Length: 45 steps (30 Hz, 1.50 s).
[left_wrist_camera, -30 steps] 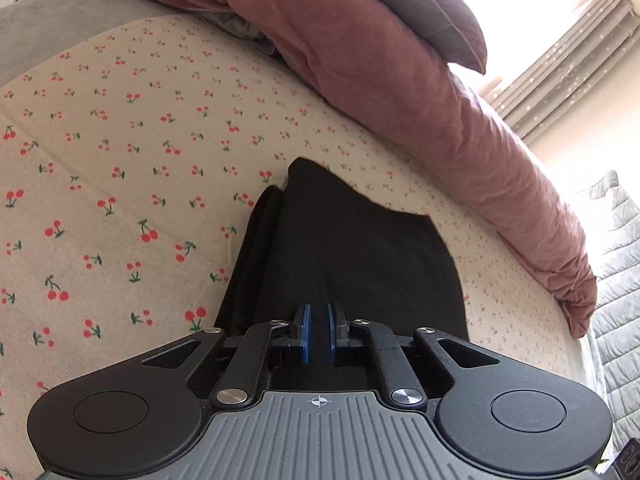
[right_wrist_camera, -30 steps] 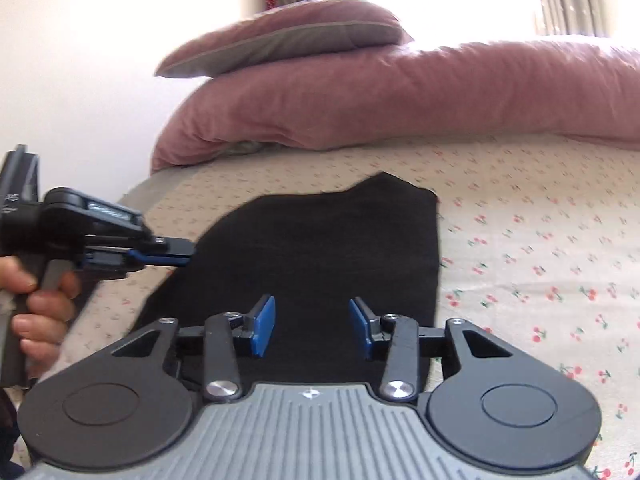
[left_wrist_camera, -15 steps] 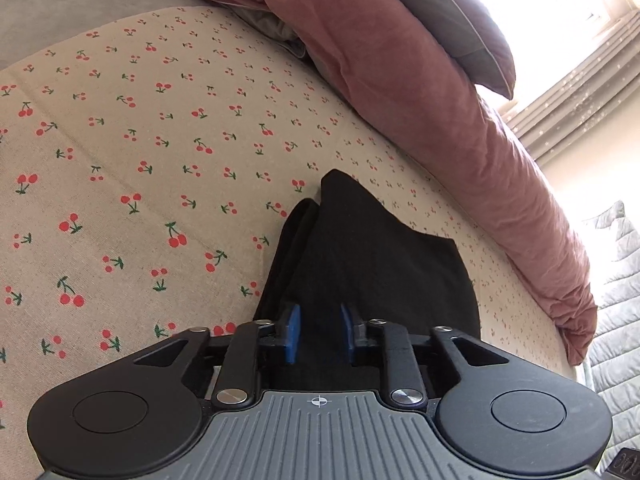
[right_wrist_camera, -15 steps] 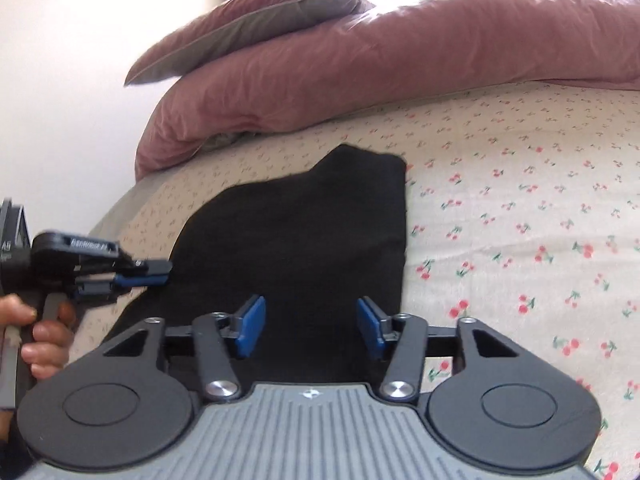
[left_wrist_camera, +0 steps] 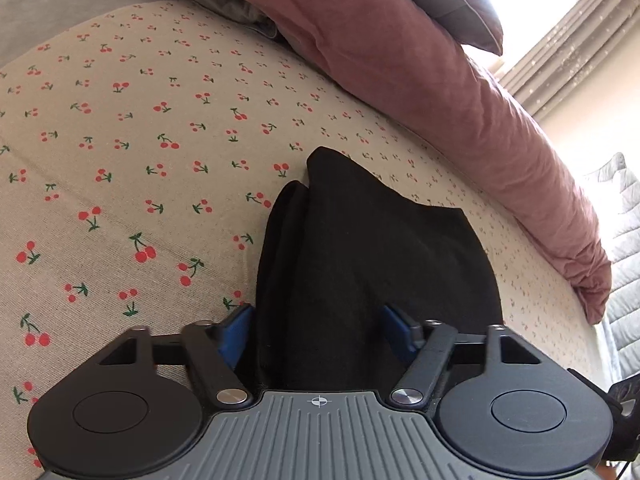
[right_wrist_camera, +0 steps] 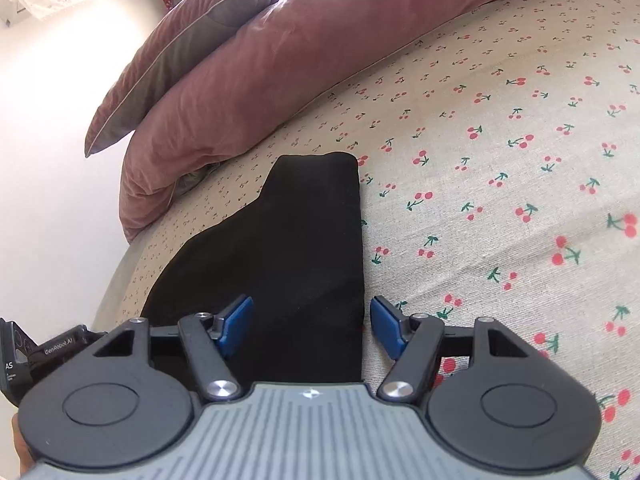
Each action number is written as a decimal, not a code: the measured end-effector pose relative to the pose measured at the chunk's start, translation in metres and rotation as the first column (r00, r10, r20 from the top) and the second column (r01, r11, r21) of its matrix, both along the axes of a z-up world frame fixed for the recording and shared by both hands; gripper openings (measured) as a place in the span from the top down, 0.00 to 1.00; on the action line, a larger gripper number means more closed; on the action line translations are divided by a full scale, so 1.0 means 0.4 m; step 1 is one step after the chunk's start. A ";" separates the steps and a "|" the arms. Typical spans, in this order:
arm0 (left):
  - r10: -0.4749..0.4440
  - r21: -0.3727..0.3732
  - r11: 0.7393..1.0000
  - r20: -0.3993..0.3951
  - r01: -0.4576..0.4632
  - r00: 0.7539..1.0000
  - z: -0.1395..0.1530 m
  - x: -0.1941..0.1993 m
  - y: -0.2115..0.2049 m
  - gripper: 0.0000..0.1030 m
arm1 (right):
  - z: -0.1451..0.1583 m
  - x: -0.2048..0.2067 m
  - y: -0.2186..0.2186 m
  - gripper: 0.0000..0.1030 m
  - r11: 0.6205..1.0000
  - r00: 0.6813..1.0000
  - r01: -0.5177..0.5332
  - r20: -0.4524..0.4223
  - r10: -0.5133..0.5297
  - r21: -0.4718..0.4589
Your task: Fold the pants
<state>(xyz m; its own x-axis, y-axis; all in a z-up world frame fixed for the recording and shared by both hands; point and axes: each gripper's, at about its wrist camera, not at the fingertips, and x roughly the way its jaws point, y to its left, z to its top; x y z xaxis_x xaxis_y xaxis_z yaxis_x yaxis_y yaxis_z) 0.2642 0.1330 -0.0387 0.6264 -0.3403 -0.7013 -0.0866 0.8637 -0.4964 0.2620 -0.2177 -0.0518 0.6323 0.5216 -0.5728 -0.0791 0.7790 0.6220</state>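
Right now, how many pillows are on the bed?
1 that I can see: a pillow resting on the rolled pink duvet beyond the black pants. Others may be hidden.

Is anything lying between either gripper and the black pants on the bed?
Nothing visible. The left gripper straddles the near end of the black pants, jaws open. The right gripper is open over their right edge, one finger over the cherry-print sheet. The pink duvet lies well behind.
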 end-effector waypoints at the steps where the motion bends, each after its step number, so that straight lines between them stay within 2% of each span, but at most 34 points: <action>1: -0.003 -0.015 1.000 0.001 0.003 1.000 -0.003 -0.001 -0.003 0.70 | 0.005 0.001 0.015 0.57 0.999 1.000 0.011 -0.004 -0.011 -0.048; 3: 0.004 -0.041 0.999 0.016 -0.003 1.000 -0.004 -0.008 -0.008 0.80 | 0.015 0.002 0.057 0.72 0.986 1.000 0.014 0.010 -0.013 -0.167; 4: 0.003 -0.012 1.000 0.025 -0.003 1.000 0.004 -0.011 -0.019 0.81 | 0.022 0.000 0.075 0.81 0.978 1.000 0.009 0.029 -0.003 -0.208; 6: 0.006 0.027 1.000 0.044 -0.007 0.999 0.021 -0.020 -0.041 0.83 | 0.050 -0.013 0.105 0.88 0.956 0.996 0.002 0.083 0.023 -0.292; 8: 0.002 0.015 1.000 0.082 -0.003 0.997 0.047 -0.029 -0.063 0.84 | 0.091 -0.034 0.109 0.89 0.943 0.990 0.003 0.136 0.045 -0.334; 12: -0.050 -0.093 0.994 0.137 0.063 0.989 0.080 -0.032 -0.143 0.85 | 0.175 -0.074 0.068 0.89 0.914 0.975 -0.003 0.203 0.093 -0.406; 14: -0.103 -0.112 0.987 0.140 0.119 0.985 0.077 -0.030 -0.217 0.85 | 0.214 -0.092 0.027 0.89 0.891 0.970 0.026 0.228 0.088 -0.454; 17: -0.158 -0.124 0.977 0.113 0.172 0.981 0.055 -0.025 -0.303 0.85 | 0.257 -0.111 -0.073 0.89 0.886 0.971 0.069 0.236 0.047 -0.459; 20: -0.190 -0.035 0.980 0.099 0.194 0.977 0.024 -0.019 -0.360 0.83 | 0.238 -0.119 -0.164 0.89 0.873 0.981 0.093 0.194 0.002 -0.478; 21: -0.197 -0.002 0.980 0.105 0.198 0.975 0.015 -0.021 -0.373 0.82 | 0.196 -0.112 -0.200 0.88 0.878 0.988 0.082 0.151 -0.011 -0.471; 23: -0.212 0.043 0.977 0.117 0.209 0.970 0.009 -0.031 -0.386 0.79 | 0.094 -0.095 -0.252 0.87 0.911 0.997 0.064 0.064 -0.041 -0.407; 24: -0.212 0.050 0.977 0.118 0.208 0.970 0.009 -0.032 -0.387 0.78 | 0.041 -0.090 -0.266 0.82 0.921 0.997 0.071 0.038 -0.061 -0.383; 25: -0.210 0.055 0.977 0.114 0.205 0.971 0.009 -0.032 -0.387 0.75 | 0.014 -0.089 -0.275 0.79 0.930 0.996 0.089 0.049 -0.077 -0.357; 27: -0.207 0.044 0.978 0.103 0.204 0.973 0.008 -0.028 -0.376 0.73 | 0.022 -0.076 -0.271 0.76 0.927 0.995 0.099 0.058 -0.084 -0.362; 30: -0.191 0.029 0.981 0.087 0.189 0.978 0.007 -0.026 -0.354 0.69 | 0.063 -0.077 -0.247 0.67 0.889 0.991 0.113 0.116 -0.068 -0.444; 33: -0.162 0.048 0.986 0.079 0.159 0.984 0.029 -0.040 -0.351 0.70 | 0.065 -0.091 -0.254 0.59 0.872 0.991 0.124 0.105 -0.084 -0.473; 36: -0.150 0.158 0.979 0.149 0.126 0.978 0.079 -0.076 -0.371 0.75 | 0.103 -0.129 -0.255 0.59 0.856 0.984 0.141 0.163 -0.067 -0.498; 38: -0.158 0.256 0.961 0.191 0.106 0.969 0.106 -0.102 -0.397 0.75 | 0.128 -0.145 -0.233 0.59 0.847 0.977 0.139 0.211 -0.032 -0.513; 40: -0.176 0.321 0.942 0.223 0.099 0.959 0.125 -0.129 -0.421 0.77 | 0.138 -0.155 -0.214 0.59 0.843 0.973 0.130 0.232 -0.007 -0.522; 43: -0.233 0.380 0.917 0.273 0.118 0.933 0.139 -0.162 -0.453 0.77 | 0.121 -0.155 -0.183 0.59 0.835 0.978 0.092 0.208 0.027 -0.543; 45: -0.267 0.400 0.906 0.284 0.140 0.921 0.132 -0.169 -0.471 0.77 | 0.090 -0.144 -0.164 0.59 0.807 0.988 0.058 0.149 0.037 -0.588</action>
